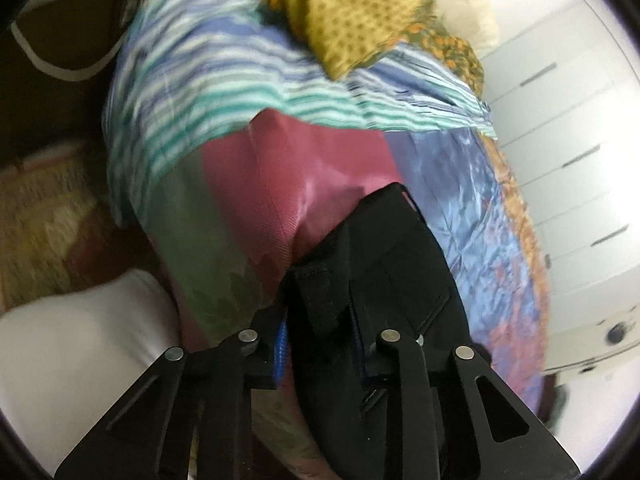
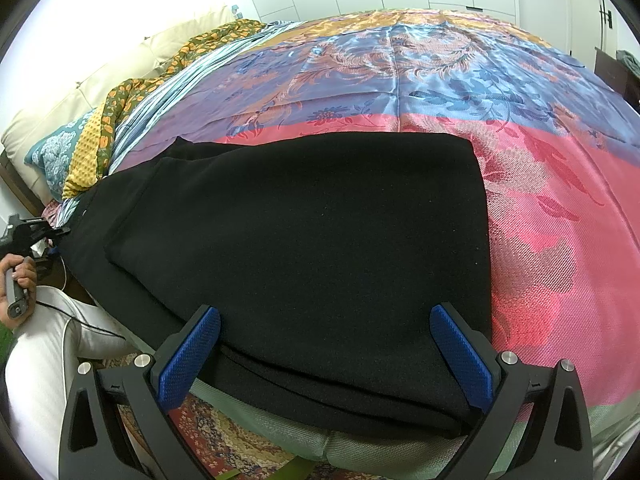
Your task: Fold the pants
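Right wrist view: black pants [image 2: 304, 248] lie folded on the bed [image 2: 540, 208], right gripper [image 2: 325, 354] released above their near edge; left gripper [image 1: 322, 340] clenched on their cloth.

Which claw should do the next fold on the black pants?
Probably left: the left claw is already shut on an end of the pants. The right claw is open, only straddling their near edge.

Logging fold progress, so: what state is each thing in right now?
black pants: folded over, layers stacked, lying on bed
left gripper: fingers shut on pants fabric
right gripper: fingers open, straddling the pants' near edge
bedspread: spread flat
yellow blanket: crumpled
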